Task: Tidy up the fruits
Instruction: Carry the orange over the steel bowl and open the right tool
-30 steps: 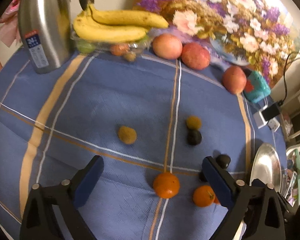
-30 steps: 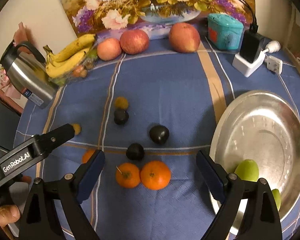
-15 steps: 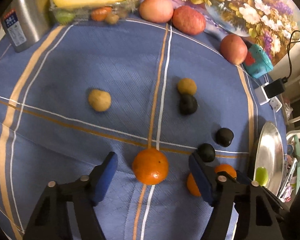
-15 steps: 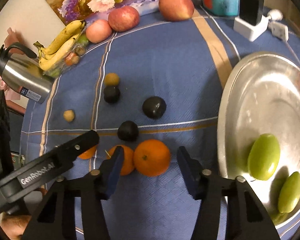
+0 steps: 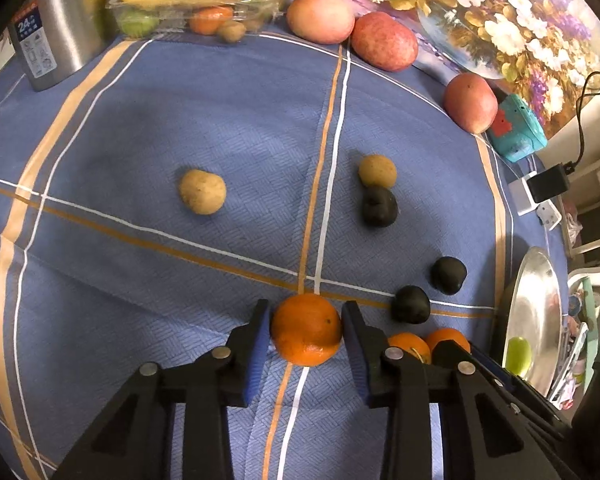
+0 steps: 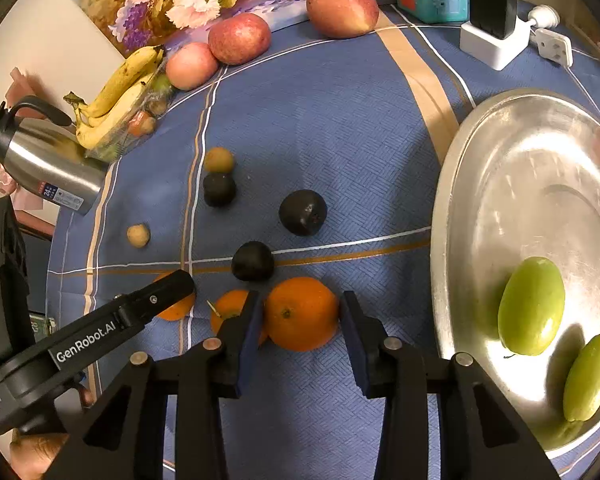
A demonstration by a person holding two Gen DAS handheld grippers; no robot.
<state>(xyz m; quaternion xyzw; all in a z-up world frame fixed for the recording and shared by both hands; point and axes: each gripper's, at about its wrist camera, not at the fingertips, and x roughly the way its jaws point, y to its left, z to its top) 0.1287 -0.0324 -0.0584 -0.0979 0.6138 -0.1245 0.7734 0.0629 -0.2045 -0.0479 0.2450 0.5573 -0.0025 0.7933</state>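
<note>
Cloth of woven blue (image 5: pixel 228 128), crossed by white and tan stripes, is spread over the bench. Going left to right in the right wrist view, a brushed steel jug (image 6: pixel 40 160) is seen, then smooth yellow bananas (image 6: pixel 116 92), two small matte tan fruits and three round dark ones, and a shiny, shallow metal dish (image 6: pixel 500 184) in which two glossy green oval fruits (image 6: pixel 532 306) lie. Three oranges sit in a row on the cloth. The left orange (image 5: pixel 306 330), round and dimpled, is pressed on both sides by the narrowed jaws of the left gripper (image 5: pixel 305 330). The right orange (image 6: pixel 302 314) is bracketed by the right gripper (image 6: pixel 298 318): its left pad touches, while a thin gap shows at the right.
</note>
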